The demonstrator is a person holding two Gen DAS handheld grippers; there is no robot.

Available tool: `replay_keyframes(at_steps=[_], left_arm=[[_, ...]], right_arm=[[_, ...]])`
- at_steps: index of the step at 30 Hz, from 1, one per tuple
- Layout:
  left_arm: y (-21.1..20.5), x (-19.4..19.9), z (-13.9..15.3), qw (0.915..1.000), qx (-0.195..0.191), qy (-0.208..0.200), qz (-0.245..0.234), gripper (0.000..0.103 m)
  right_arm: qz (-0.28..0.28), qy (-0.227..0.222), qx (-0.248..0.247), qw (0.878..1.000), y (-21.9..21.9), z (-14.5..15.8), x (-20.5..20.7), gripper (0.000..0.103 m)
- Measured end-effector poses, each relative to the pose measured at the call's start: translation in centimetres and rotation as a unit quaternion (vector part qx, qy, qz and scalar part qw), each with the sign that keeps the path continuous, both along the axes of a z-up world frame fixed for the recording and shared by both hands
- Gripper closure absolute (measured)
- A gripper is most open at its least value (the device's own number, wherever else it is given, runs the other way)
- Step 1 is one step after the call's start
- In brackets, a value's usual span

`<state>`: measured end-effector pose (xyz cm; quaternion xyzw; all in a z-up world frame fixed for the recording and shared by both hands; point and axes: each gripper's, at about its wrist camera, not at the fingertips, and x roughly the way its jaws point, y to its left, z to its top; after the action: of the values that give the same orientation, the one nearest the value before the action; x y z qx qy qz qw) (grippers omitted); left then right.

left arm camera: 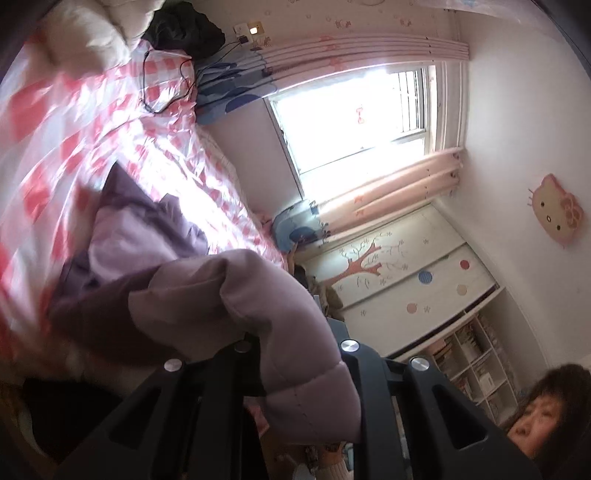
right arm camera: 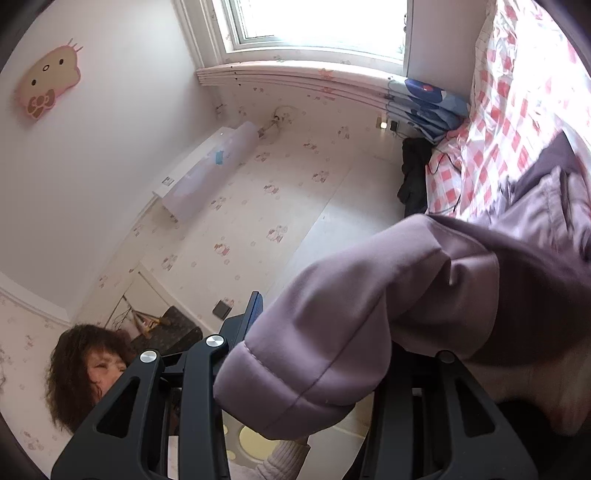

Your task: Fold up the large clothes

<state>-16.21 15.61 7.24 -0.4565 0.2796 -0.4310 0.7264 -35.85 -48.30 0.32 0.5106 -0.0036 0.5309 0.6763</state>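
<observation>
In the left wrist view, our left gripper [left arm camera: 295,343] clenched the lilac padded coat [left arm camera: 236,295], which draped over its fingers and hid the pink checked bedspread [left arm camera: 92,122] behind. In the right wrist view, our right gripper [right arm camera: 332,350] grasped another coat fold; the window [right arm camera: 314,22] stood ahead.

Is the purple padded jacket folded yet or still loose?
Still loose: the purple padded jacket hangs bunched from both grippers, its rest crumpled on the checked bedspread.

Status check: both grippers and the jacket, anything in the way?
Left gripper shut on lilac padded jacket. Right gripper shut on it too. Jacket lifted over checked bedspread. Nothing blocking.
</observation>
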Motion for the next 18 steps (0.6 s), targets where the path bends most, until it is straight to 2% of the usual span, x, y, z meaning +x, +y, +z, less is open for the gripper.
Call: replay_keyframes(at_steps=[3, 7, 13, 18], left_arm=[[-0.7, 3.7, 0.6, 1.0000, 0.001, 0.002, 0.007, 0.088], [-1.9, 8.5, 0.7, 0.9998, 0.004, 0.012, 0.017, 0.088], [-3.8, 16.5, -1.1, 0.9984, 0.004, 0.045, 0.034, 0.088], [-5.1, 21.8, -3.3, 0.9953, 0.018, 0.080, 0.052, 0.088]], right_arm=[[-0.012, 0.011, -0.003, 1.000, -0.7, 1.2, 2.6, 0.066], [-0.028, 0.042, 0.007, 0.999, -1.8, 2.3, 8.1, 0.066], [-0.052, 0.094, 0.021, 0.994, -2.7, 2.3, 16.6, 0.066], [-0.068, 0.147, 0.017, 0.987, -3.2, 1.0, 23.0, 0.066]])
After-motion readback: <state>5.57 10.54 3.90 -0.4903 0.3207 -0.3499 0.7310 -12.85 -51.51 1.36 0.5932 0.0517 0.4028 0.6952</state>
